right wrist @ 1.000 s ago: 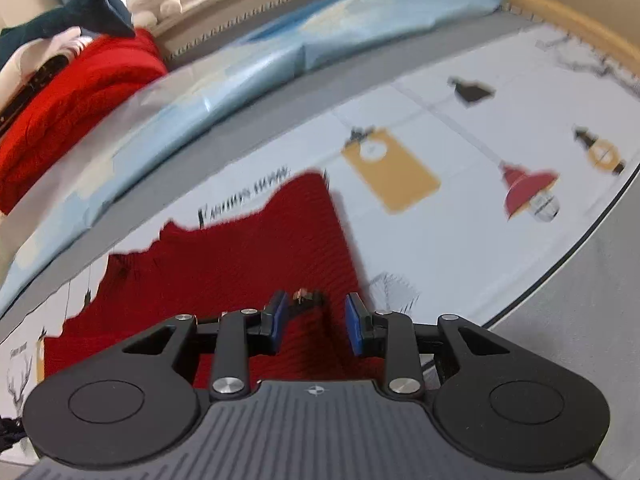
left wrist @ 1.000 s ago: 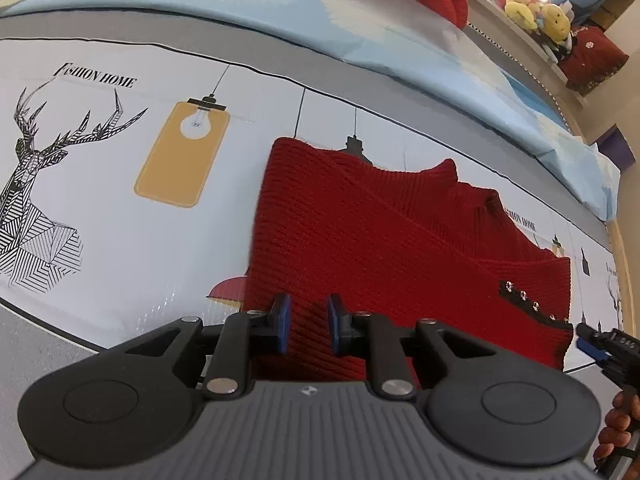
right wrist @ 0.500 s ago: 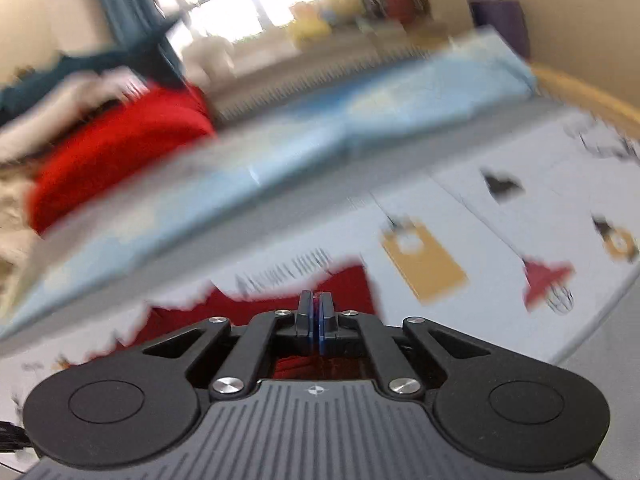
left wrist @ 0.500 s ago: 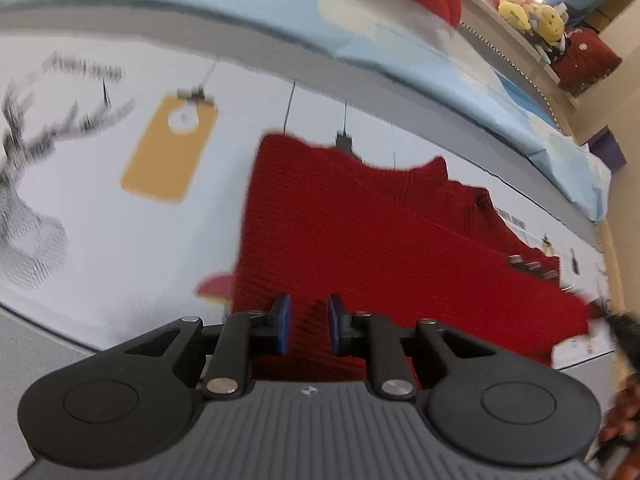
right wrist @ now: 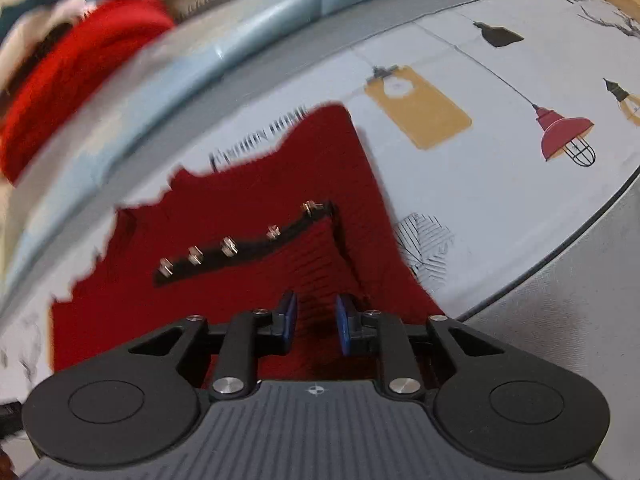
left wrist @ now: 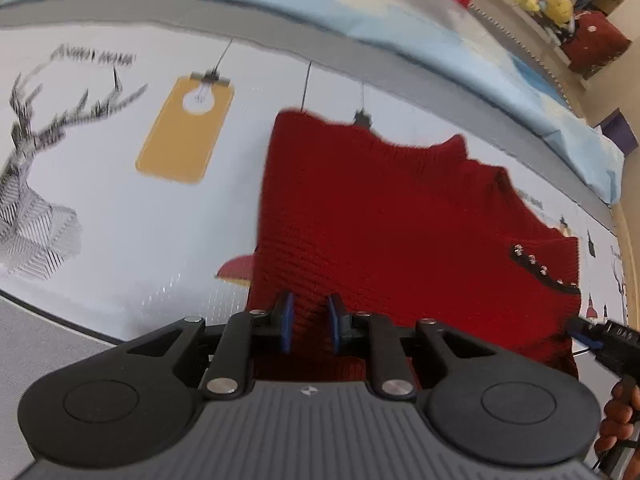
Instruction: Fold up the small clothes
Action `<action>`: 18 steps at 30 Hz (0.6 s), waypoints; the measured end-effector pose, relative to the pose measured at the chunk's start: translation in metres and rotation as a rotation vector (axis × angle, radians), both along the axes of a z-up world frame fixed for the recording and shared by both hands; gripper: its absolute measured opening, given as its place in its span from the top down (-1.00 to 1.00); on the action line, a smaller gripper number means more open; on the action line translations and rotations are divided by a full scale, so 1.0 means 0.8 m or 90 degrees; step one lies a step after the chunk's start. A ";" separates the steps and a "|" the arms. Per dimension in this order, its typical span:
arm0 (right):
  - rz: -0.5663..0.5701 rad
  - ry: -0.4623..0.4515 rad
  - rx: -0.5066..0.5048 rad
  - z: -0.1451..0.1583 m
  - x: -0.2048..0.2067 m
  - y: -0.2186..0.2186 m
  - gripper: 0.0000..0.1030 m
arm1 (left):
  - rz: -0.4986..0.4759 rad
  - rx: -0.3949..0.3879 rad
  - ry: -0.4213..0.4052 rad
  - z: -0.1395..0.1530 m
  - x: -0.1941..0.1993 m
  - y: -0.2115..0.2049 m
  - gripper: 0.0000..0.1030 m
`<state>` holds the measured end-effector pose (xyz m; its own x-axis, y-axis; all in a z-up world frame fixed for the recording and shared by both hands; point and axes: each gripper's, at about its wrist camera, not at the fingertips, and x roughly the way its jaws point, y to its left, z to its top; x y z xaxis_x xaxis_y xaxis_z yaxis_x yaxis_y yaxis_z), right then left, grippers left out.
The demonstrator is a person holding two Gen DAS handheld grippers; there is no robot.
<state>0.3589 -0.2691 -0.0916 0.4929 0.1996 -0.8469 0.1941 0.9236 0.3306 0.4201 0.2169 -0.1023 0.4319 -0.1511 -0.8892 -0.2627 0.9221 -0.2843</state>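
Right now both tongs stand parted and empty over the near hem of the red sweater [left wrist: 392, 216], which lies flat on the printed sheet [left wrist: 120, 220]. Ahead of the left tongs [left wrist: 308, 326] the garment stretches away and off to their right, its long axis crosswise. The right tongs [right wrist: 316, 322] sit just short of the studded black trim [right wrist: 240, 252], likely nearer the next fold.
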 end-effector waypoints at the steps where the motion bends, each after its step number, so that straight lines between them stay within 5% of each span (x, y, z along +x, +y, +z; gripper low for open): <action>1: 0.014 -0.034 -0.004 0.009 -0.001 0.002 0.42 | -0.007 0.002 -0.015 0.005 -0.001 -0.001 0.57; 2: 0.030 -0.072 0.005 0.011 -0.002 0.001 0.34 | -0.015 0.001 -0.028 0.006 -0.002 -0.001 0.52; 5: -0.066 0.030 0.019 -0.018 0.004 -0.029 0.42 | -0.018 0.013 0.024 -0.021 -0.006 0.004 0.47; 7: -0.098 0.028 0.056 -0.012 -0.006 -0.045 0.43 | -0.013 0.032 0.019 -0.011 -0.013 0.005 0.44; 13: 0.003 -0.130 -0.026 0.100 -0.056 -0.025 0.33 | -0.041 0.072 -0.172 0.092 -0.066 -0.019 0.44; 18: 0.037 -0.211 -0.007 0.185 -0.134 -0.027 0.24 | -0.059 0.132 -0.246 0.149 -0.140 -0.050 0.44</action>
